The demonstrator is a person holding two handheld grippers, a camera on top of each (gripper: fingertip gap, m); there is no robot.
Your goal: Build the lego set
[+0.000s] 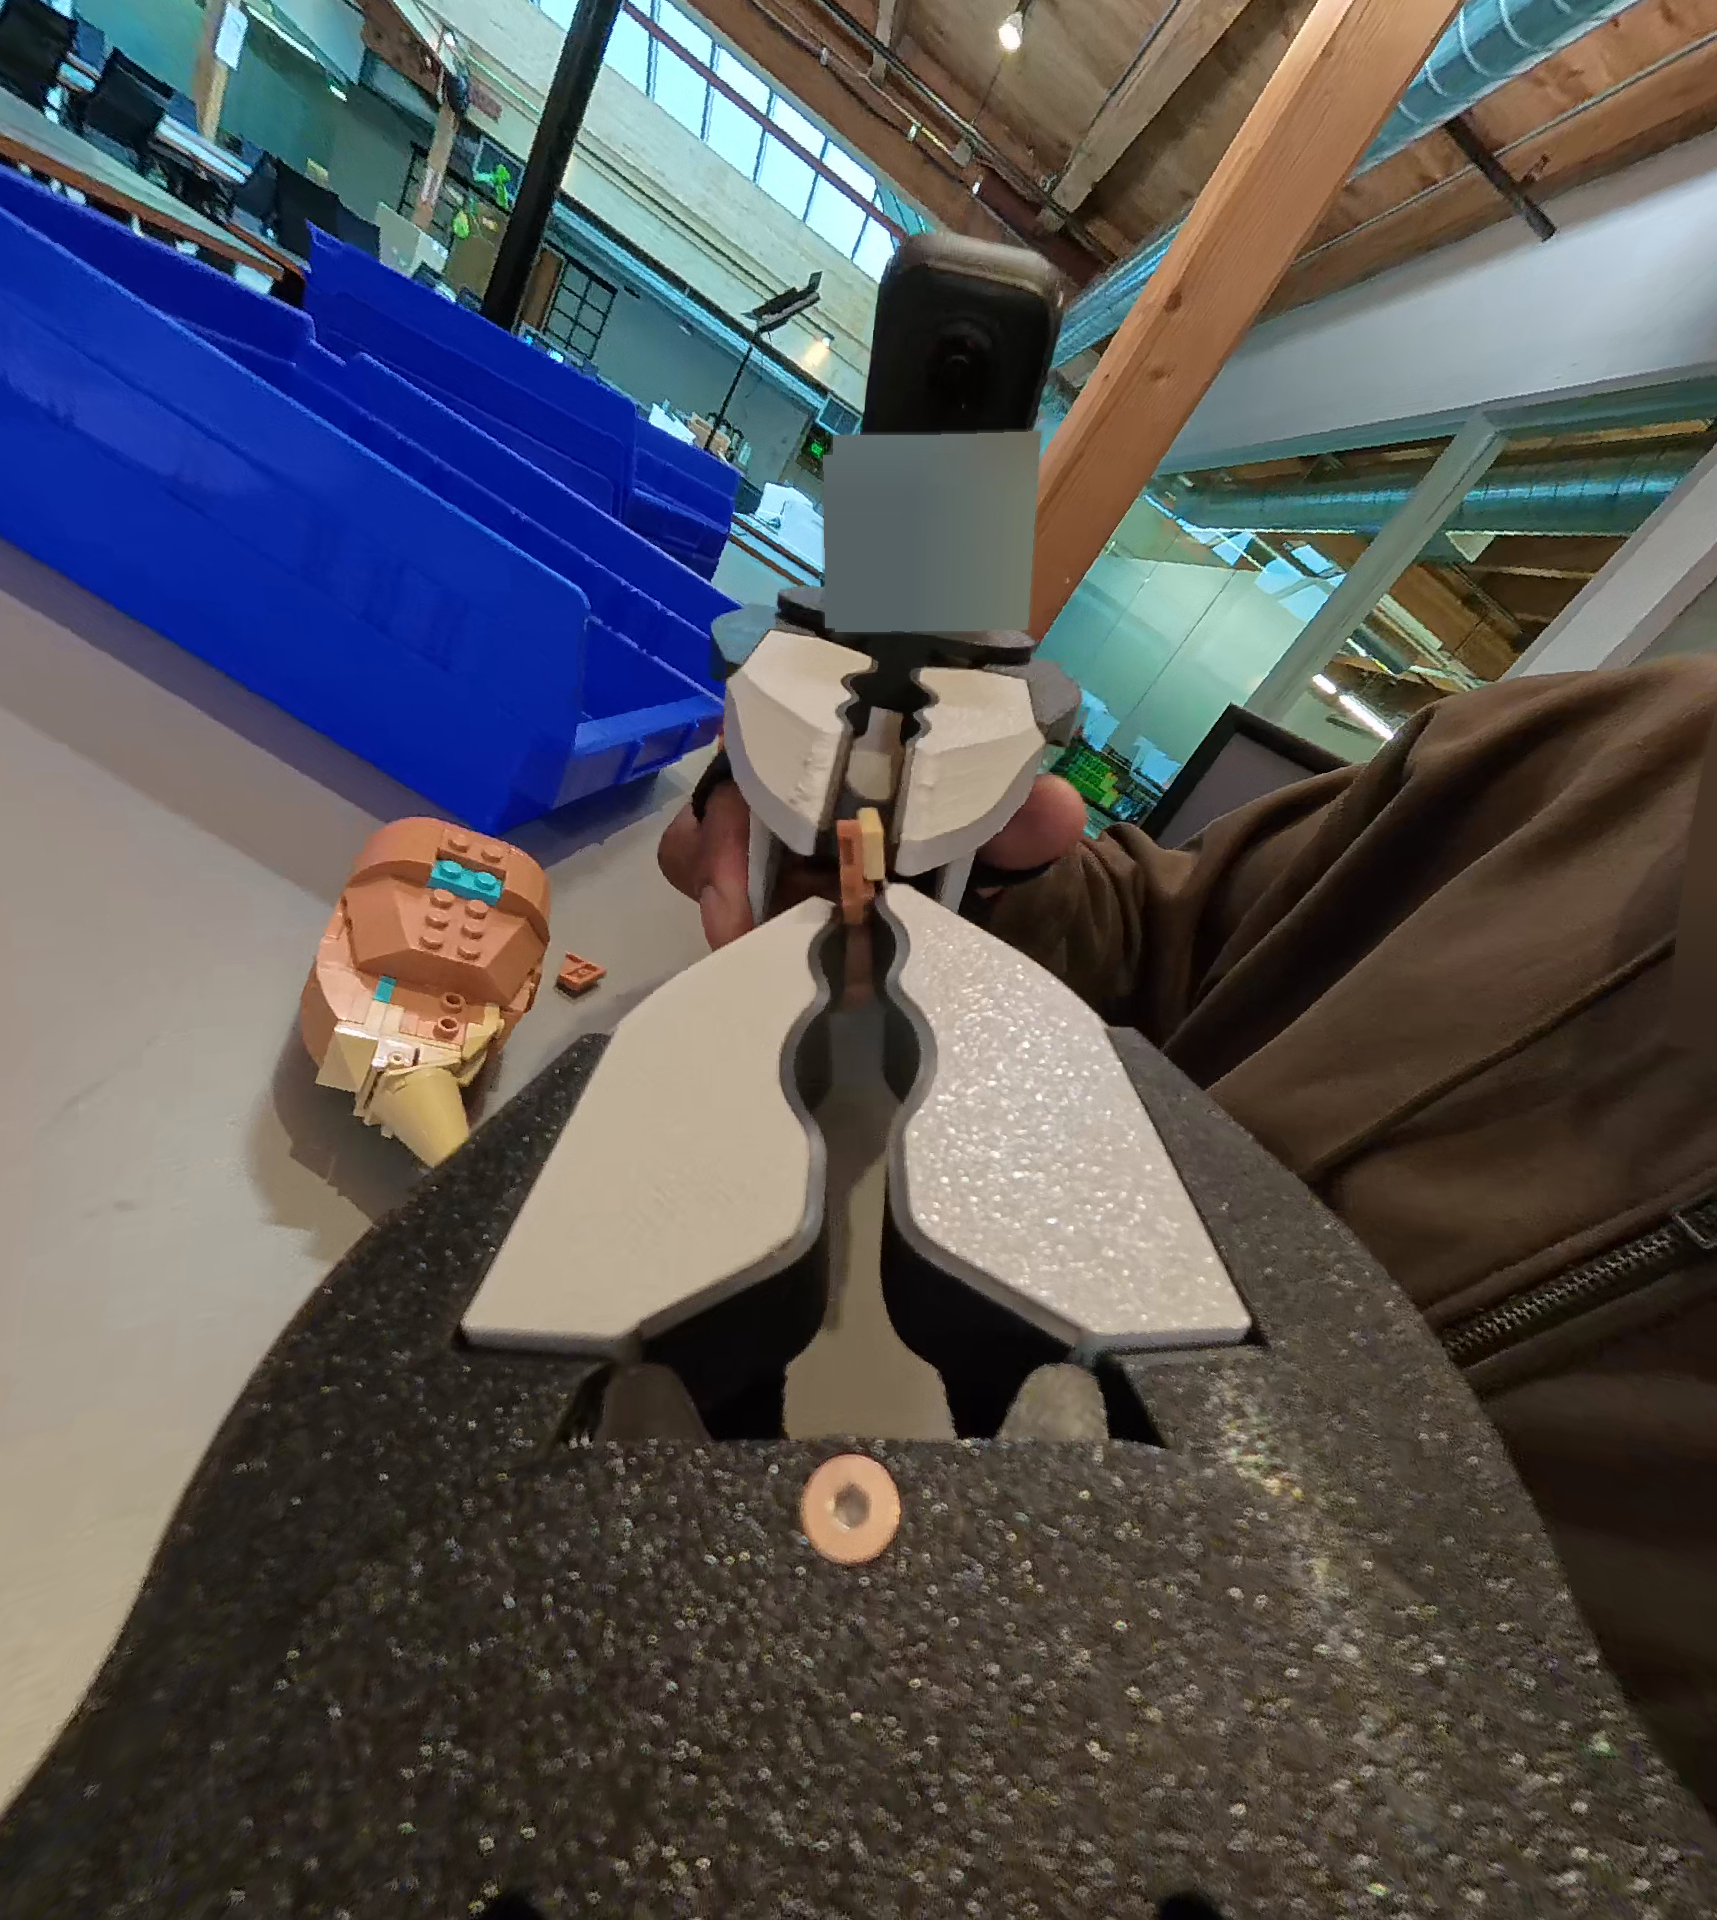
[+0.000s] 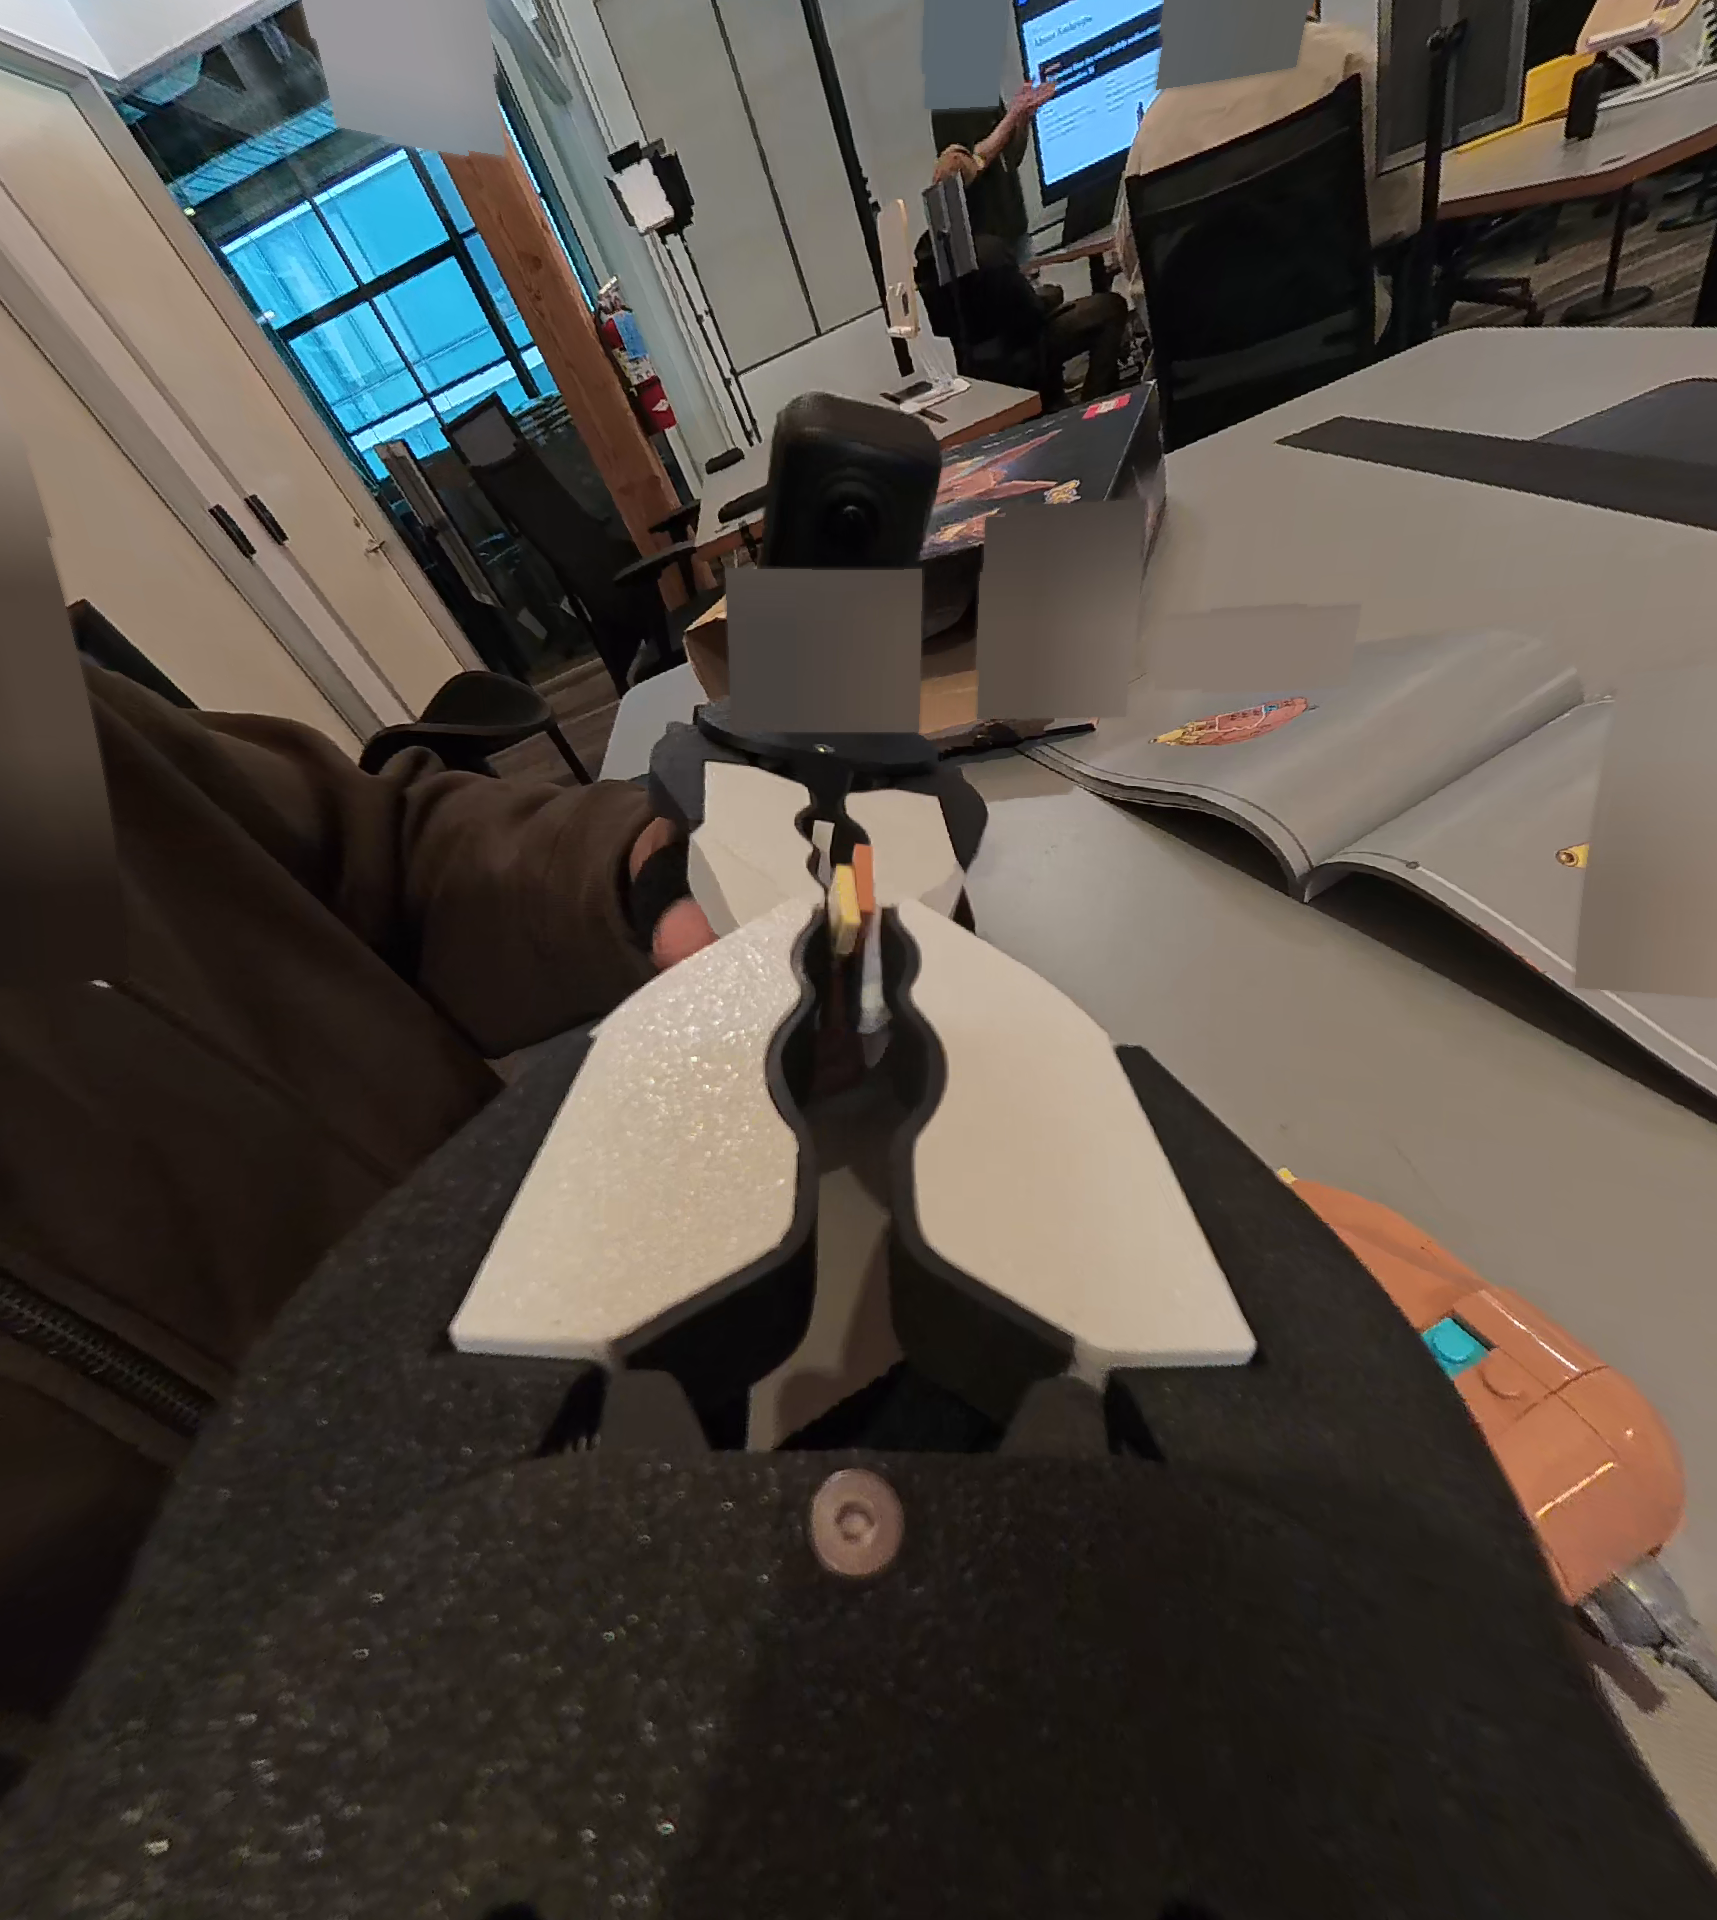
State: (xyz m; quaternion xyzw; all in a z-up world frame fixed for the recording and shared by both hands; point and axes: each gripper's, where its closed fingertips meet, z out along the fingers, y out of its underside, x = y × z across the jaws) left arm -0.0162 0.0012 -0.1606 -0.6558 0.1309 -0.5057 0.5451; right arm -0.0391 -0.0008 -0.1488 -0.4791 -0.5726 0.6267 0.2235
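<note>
Lego pieces met between the two grippers, which faced each other tip to tip above the grey tabletop [image 1: 106, 1039]; the left gripper [image 1: 855, 920] pinched a small brown piece [image 1: 851, 883] at its tips, and the right gripper [image 2: 849, 920] pinched a tan piece [image 2: 842, 909] with an orange-brown one beside it; the pieces seemed to touch, though the joint was too small to judge; the brown lego model [image 1: 428, 956] lay on its side to the left of the left gripper, with a loose brown tile [image 1: 579, 974] just beside it; blue bins [image 1: 314, 499] stood farther left and beyond; an open booklet [image 2: 1353, 790] lay right of the right gripper; a brown sleeve [image 1: 1405, 935] reached behind the right gripper.
</note>
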